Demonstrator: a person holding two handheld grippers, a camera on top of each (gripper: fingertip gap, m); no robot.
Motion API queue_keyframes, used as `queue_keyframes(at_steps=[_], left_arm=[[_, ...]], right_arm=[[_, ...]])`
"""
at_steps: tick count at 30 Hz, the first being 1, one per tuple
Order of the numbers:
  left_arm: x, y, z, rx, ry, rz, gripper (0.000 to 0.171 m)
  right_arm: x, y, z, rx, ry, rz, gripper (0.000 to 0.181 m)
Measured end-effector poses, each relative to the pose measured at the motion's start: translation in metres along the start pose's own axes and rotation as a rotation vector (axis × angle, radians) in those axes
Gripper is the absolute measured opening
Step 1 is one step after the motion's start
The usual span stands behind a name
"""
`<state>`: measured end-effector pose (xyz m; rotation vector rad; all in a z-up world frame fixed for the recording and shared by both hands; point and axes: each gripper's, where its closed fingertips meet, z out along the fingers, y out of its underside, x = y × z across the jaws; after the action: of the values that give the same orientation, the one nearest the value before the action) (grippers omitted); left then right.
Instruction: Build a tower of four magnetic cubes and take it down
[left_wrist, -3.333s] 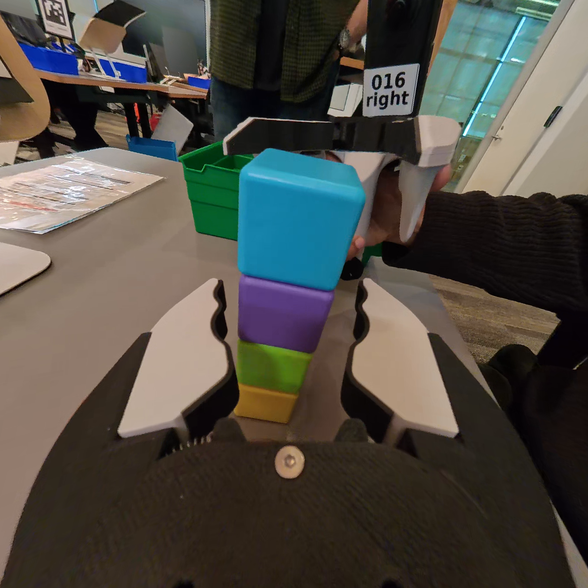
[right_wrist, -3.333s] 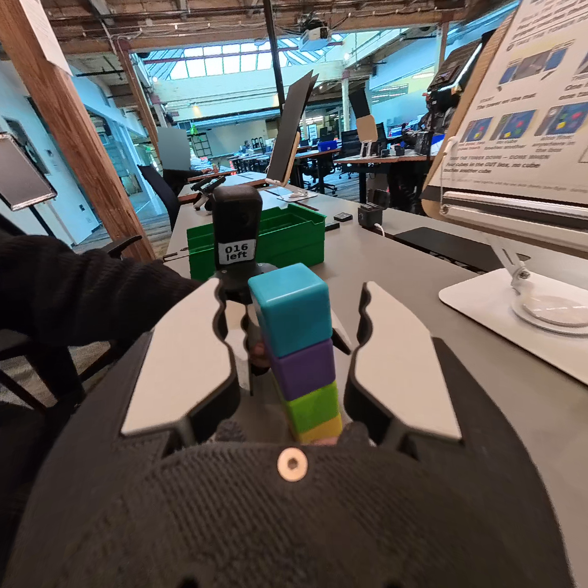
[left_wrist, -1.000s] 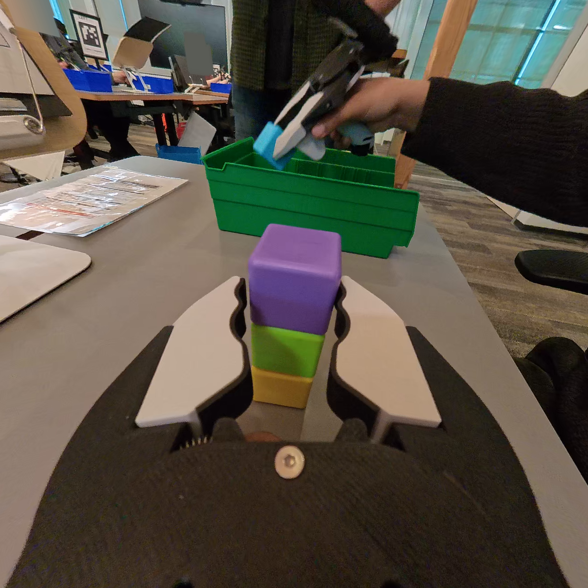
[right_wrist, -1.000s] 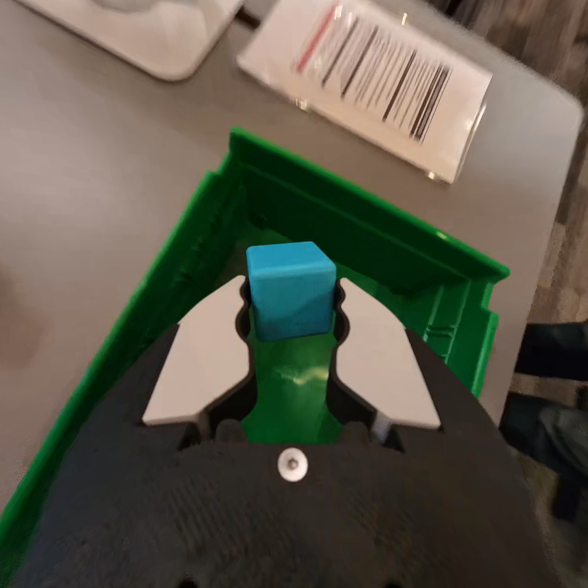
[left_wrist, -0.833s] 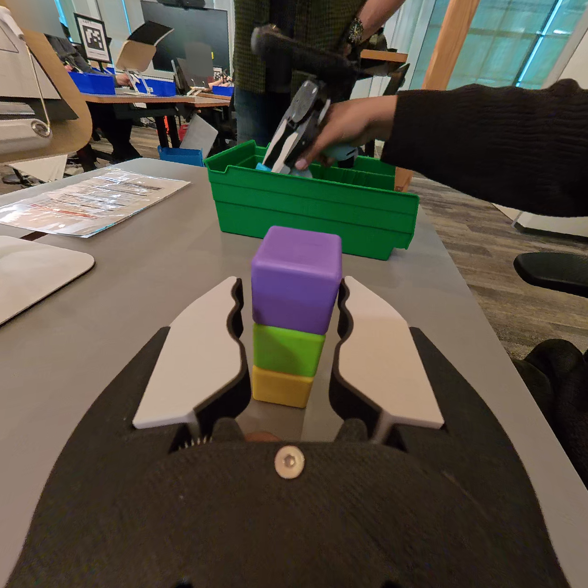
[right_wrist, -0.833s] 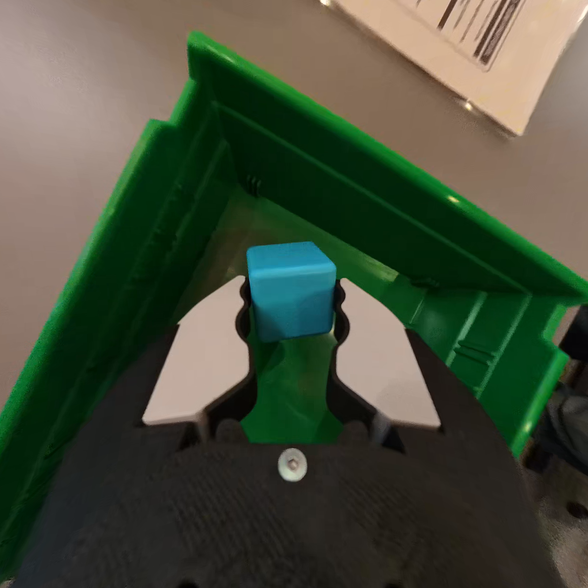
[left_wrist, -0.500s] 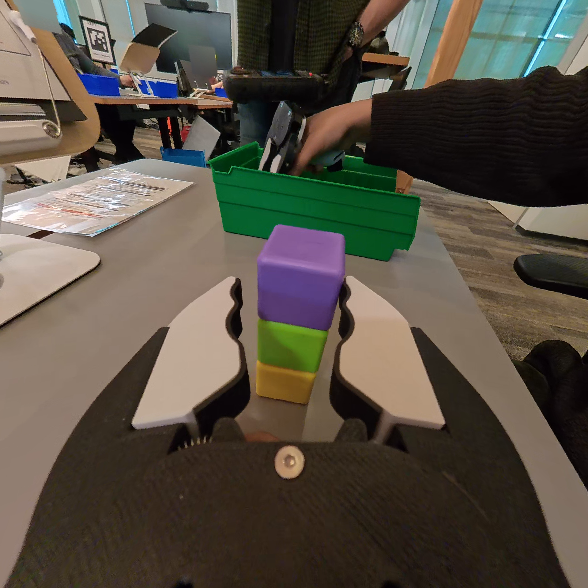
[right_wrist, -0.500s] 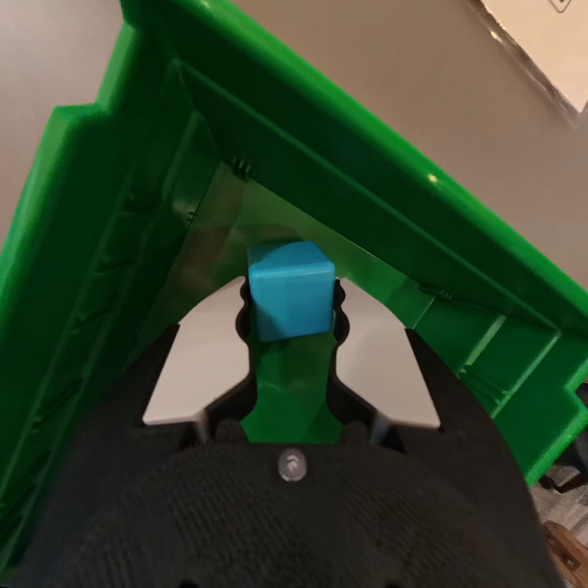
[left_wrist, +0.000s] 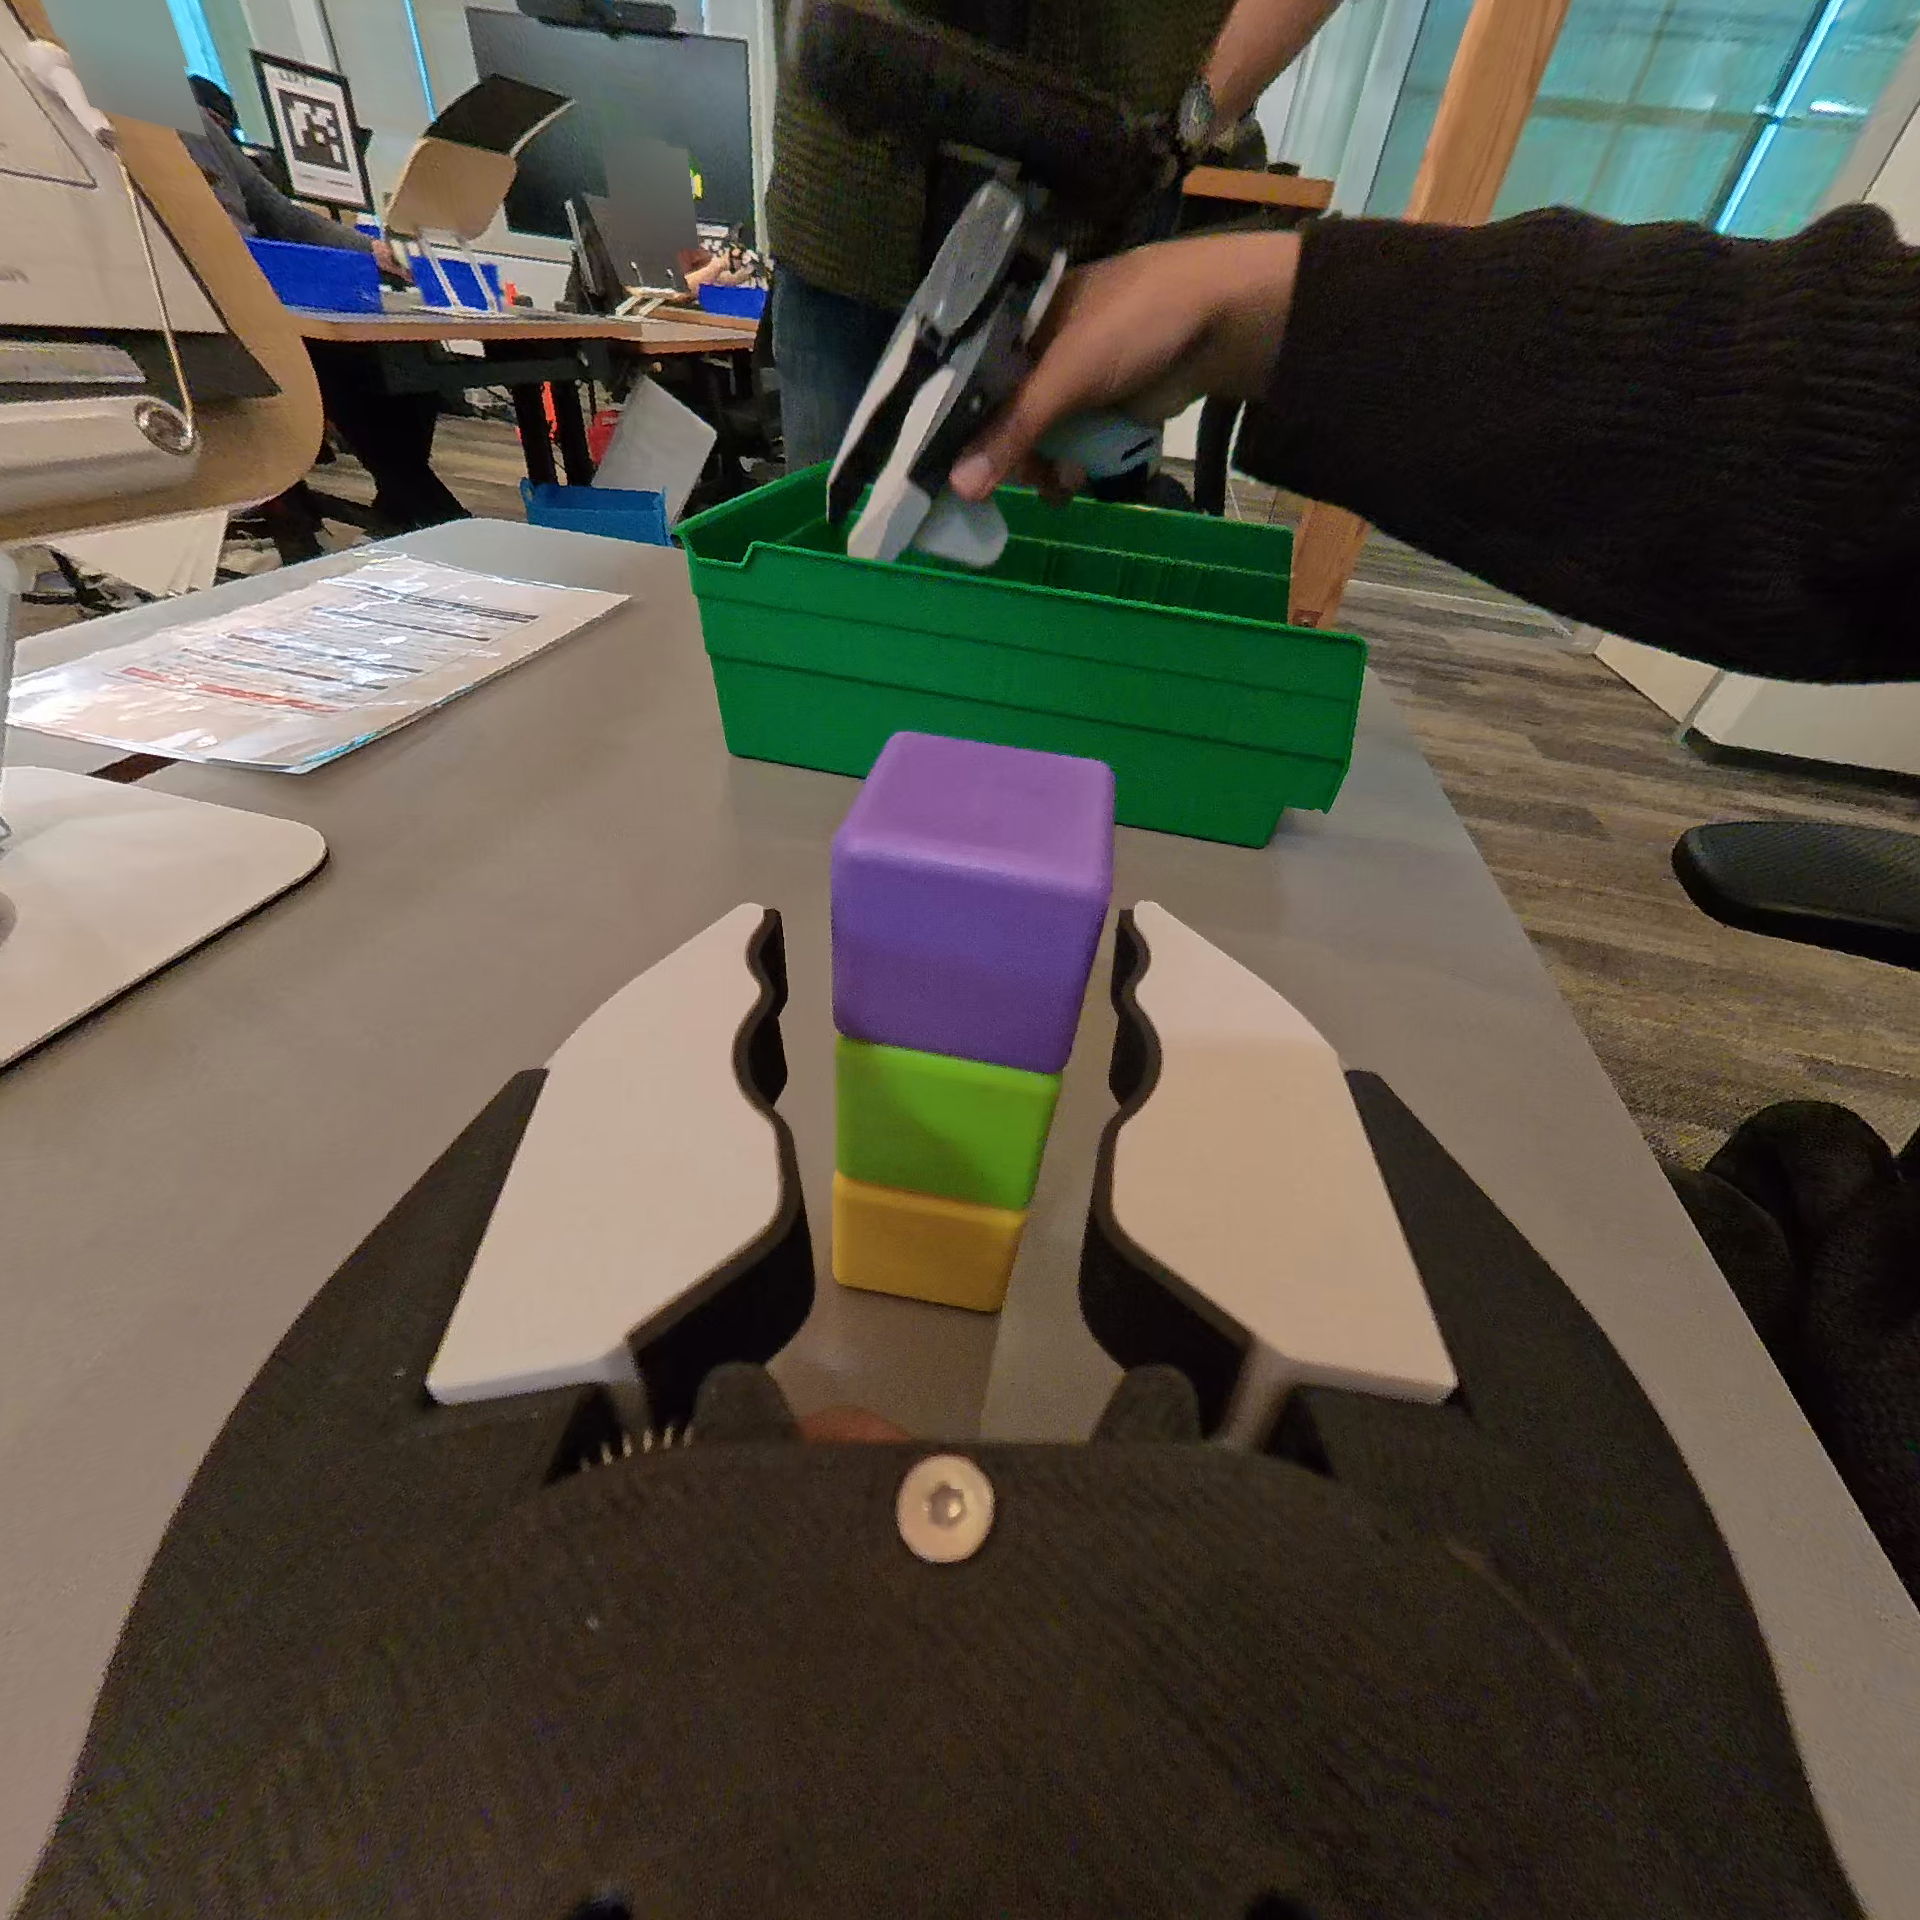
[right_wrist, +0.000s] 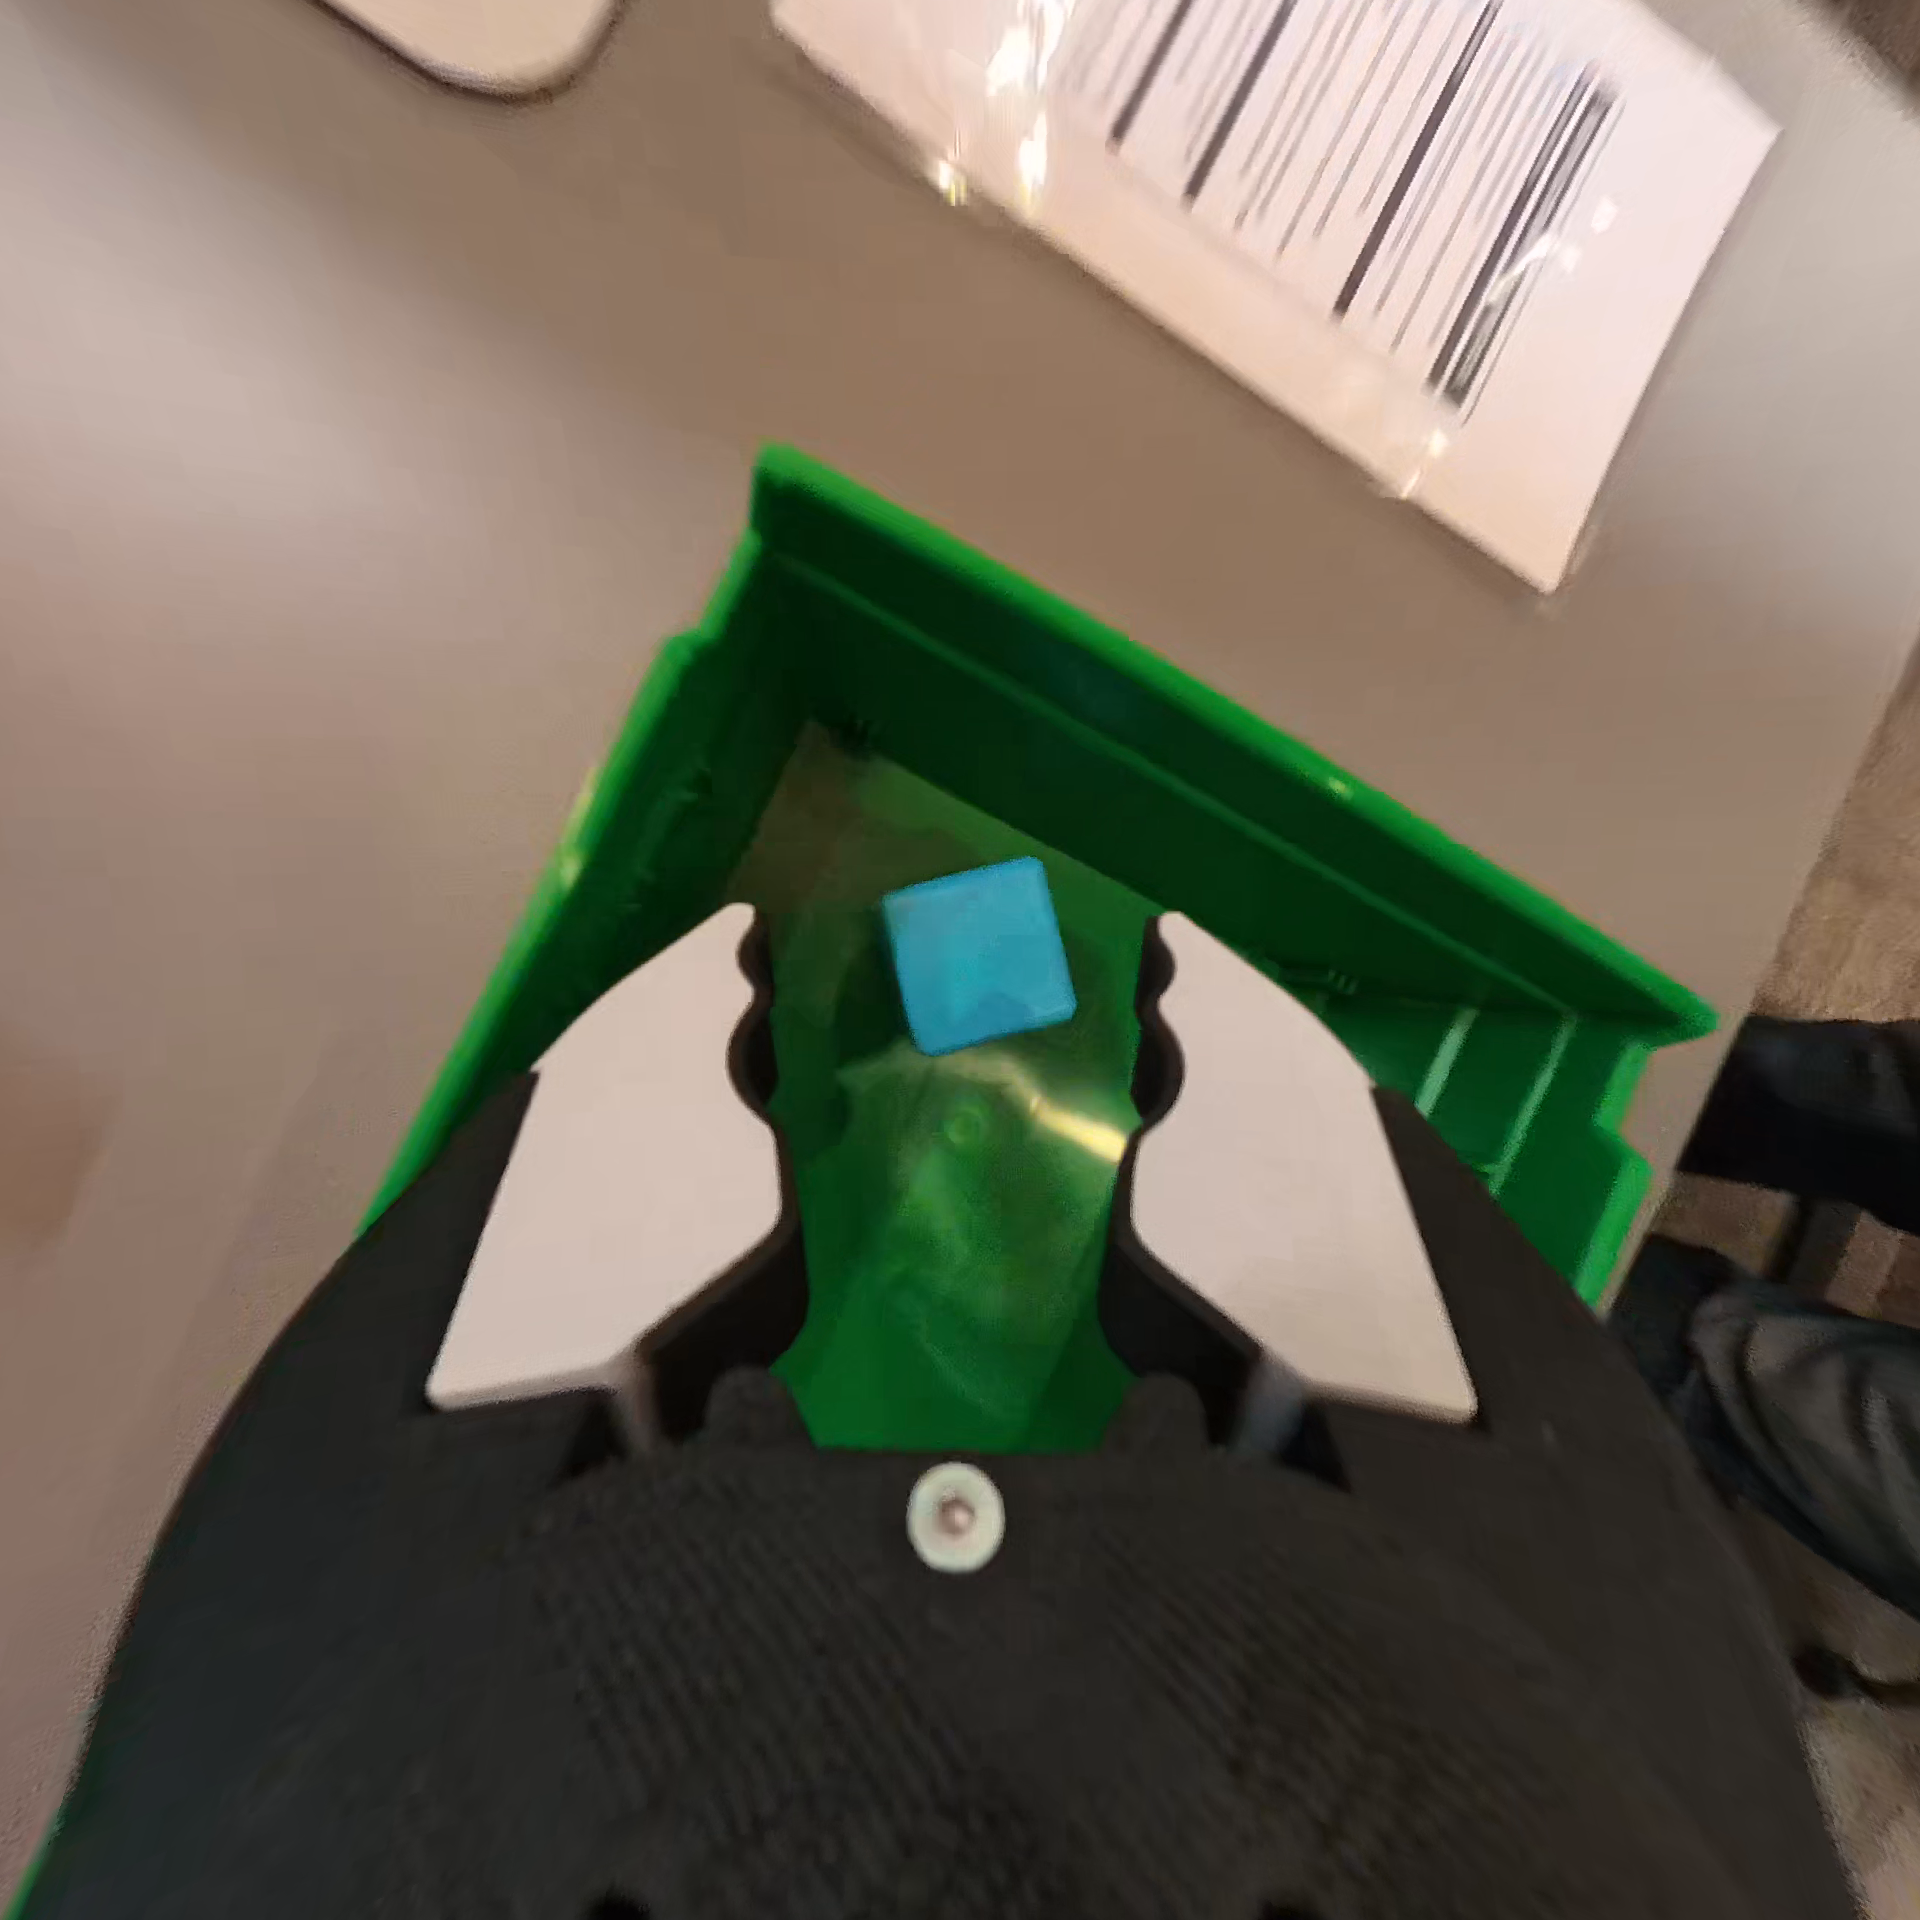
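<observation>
Grey table (left_wrist: 436, 831), wood-look floor (left_wrist: 1621, 831), desks (left_wrist: 520, 332), tall windows (left_wrist: 1621, 104).

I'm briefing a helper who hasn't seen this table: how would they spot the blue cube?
Find the green bin on the grey table. The blue cube lies alone on its floor near a corner, below the open right tool. The other cubes stand stacked outside the bin.

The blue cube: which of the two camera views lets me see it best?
The right wrist view. It looks straight down into the green bin, where the blue cube lies loose on the floor between the right gripper's open fingers. In the left wrist view the bin's front wall hides the cube completely.
</observation>
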<state>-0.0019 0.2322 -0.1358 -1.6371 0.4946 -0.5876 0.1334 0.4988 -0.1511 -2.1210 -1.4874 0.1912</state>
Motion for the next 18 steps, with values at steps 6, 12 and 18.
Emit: queue_keyframes(at_steps=[6,12,18], left_arm=[[0.001,0.004,0.001,-0.018,0.007,-0.016,0.066],[0.003,0.008,0.003,-0.044,-0.004,-0.023,0.077],[0.004,0.01,0.002,-0.06,-0.007,-0.029,0.081]], right_arm=[[-0.044,-0.047,-0.062,0.279,-0.058,0.004,0.069],[-0.127,-0.072,-0.093,0.446,-0.162,-0.081,0.072],[-0.184,-0.084,-0.091,0.551,-0.183,-0.083,0.071]])
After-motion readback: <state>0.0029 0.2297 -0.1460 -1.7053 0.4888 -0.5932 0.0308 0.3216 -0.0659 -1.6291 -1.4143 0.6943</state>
